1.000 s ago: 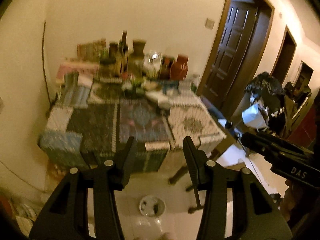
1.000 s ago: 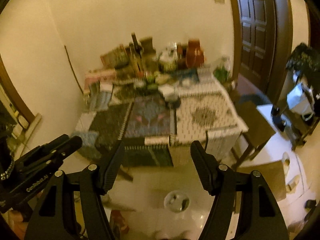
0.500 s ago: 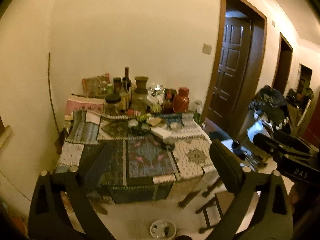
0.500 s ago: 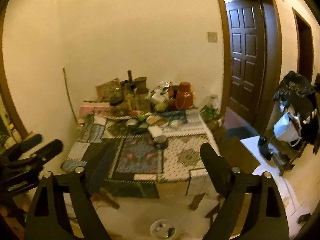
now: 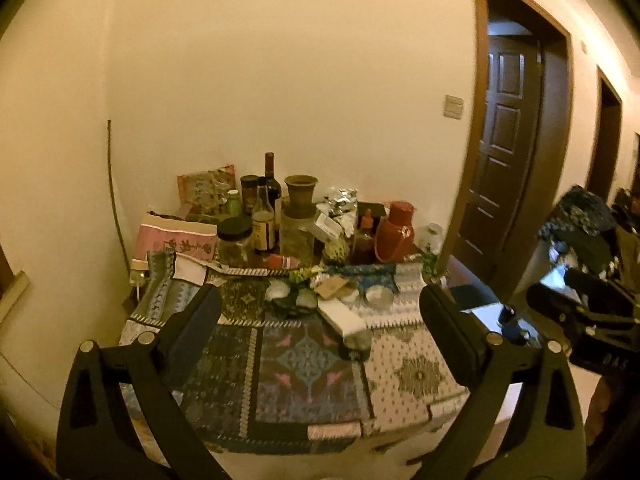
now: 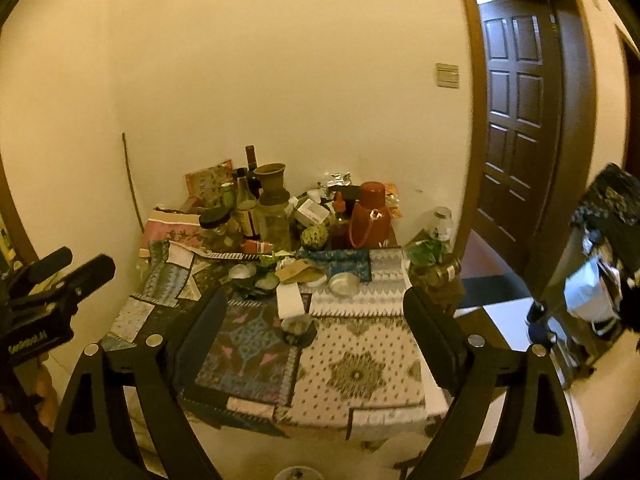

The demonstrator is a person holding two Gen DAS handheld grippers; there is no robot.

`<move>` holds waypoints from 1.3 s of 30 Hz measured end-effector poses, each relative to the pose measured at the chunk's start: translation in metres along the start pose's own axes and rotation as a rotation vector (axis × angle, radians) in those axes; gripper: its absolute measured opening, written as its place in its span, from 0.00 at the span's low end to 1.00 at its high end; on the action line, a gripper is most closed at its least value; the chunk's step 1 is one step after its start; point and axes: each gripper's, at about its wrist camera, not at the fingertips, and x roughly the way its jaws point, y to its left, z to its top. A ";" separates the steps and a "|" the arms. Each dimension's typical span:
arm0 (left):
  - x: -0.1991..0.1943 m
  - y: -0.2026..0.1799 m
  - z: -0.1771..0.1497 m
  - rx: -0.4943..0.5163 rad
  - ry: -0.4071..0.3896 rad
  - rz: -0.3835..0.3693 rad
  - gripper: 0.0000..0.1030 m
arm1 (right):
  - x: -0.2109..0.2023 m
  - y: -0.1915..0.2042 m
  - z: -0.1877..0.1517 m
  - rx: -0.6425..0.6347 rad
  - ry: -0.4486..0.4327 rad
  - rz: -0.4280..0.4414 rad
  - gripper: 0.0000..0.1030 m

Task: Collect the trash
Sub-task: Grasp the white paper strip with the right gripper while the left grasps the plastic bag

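A table under a patchwork cloth (image 5: pixel 308 364) (image 6: pixel 360 368) stands against the wall, some way ahead of both grippers. Loose scraps lie in its middle: a brown paper piece (image 5: pixel 334 286) (image 6: pixel 298 270), a green wrapper (image 5: pixel 304 274), a white flat box (image 5: pixel 346 316) (image 6: pixel 289 300) and a small cup (image 5: pixel 356 342) (image 6: pixel 297 326). Crumpled foil (image 5: pixel 340 200) (image 6: pixel 338 180) sits at the back. My left gripper (image 5: pixel 319 300) is open and empty. My right gripper (image 6: pixel 315 300) is open and empty too. Each shows in the other's view, the right gripper (image 5: pixel 580 320) and the left gripper (image 6: pixel 48 280).
Bottles, jars, a clay vase (image 5: pixel 300 196) and a red flask (image 5: pixel 394 232) (image 6: pixel 370 216) crowd the table's back. A dark door (image 5: pixel 508 152) (image 6: pixel 516 128) is at the right, with a bag-covered rack (image 5: pixel 580 220) (image 6: pixel 608 240) nearer. A small round bowl (image 6: pixel 296 472) sits on the floor.
Both grippers have opened wide. Both views have risen and tilted up from the floor toward the table top and wall, and the table looks closer.
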 end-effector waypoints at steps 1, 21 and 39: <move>0.006 -0.003 0.003 -0.008 -0.002 0.008 0.97 | 0.004 -0.003 0.003 -0.006 0.003 0.008 0.86; 0.141 0.062 0.020 -0.124 0.126 0.125 0.97 | 0.141 0.003 0.021 -0.048 0.196 0.100 0.86; 0.365 0.155 -0.048 -0.199 0.575 -0.128 0.97 | 0.327 0.049 -0.041 0.022 0.561 -0.012 0.85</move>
